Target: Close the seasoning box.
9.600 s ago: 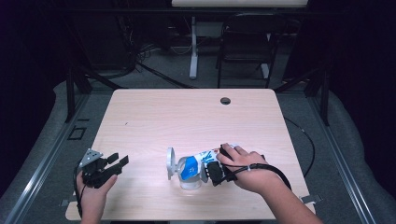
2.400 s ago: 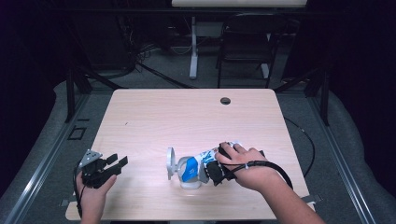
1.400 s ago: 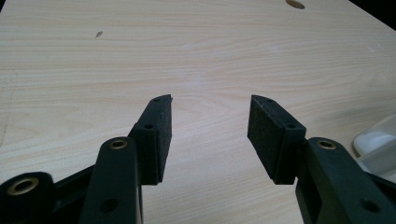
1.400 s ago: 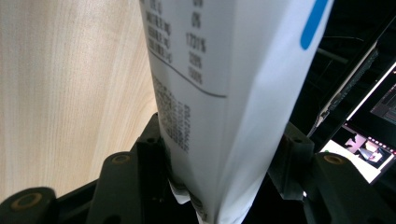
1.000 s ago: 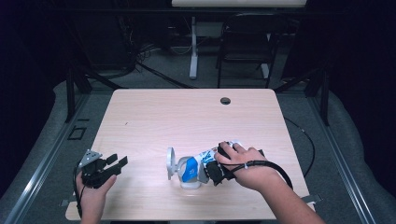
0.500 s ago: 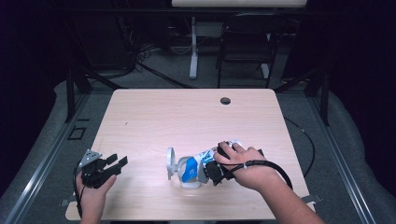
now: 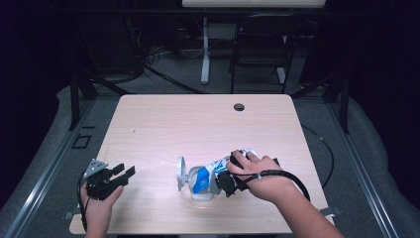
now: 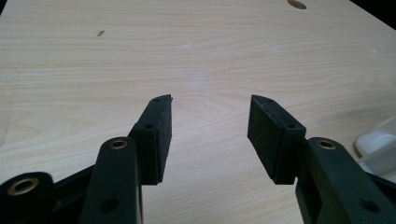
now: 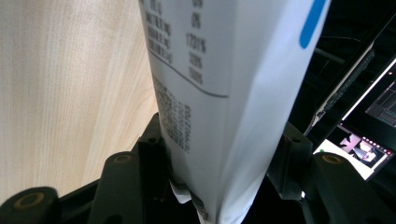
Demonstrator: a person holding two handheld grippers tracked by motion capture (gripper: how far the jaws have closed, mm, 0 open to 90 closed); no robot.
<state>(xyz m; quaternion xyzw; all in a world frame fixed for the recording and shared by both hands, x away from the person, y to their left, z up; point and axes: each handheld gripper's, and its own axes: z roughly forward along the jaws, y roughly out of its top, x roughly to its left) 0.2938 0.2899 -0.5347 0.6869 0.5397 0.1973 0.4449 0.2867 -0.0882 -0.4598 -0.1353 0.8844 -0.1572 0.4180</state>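
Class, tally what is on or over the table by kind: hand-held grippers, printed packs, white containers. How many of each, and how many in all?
Grippers: 2 (left gripper, right gripper)
Printed white and blue pack: 1
White container: 1
Total: 4

A dim lab or recording studio: a pale wooden desk [image 7: 198, 119] with a cable hole [image 7: 239, 107] stands on grey carpet [image 7: 361, 148], dark all round. Beyond its far edge are a chair [image 7: 260, 54], loose cables [image 7: 133, 62] and a white stand leg [image 7: 204, 54].
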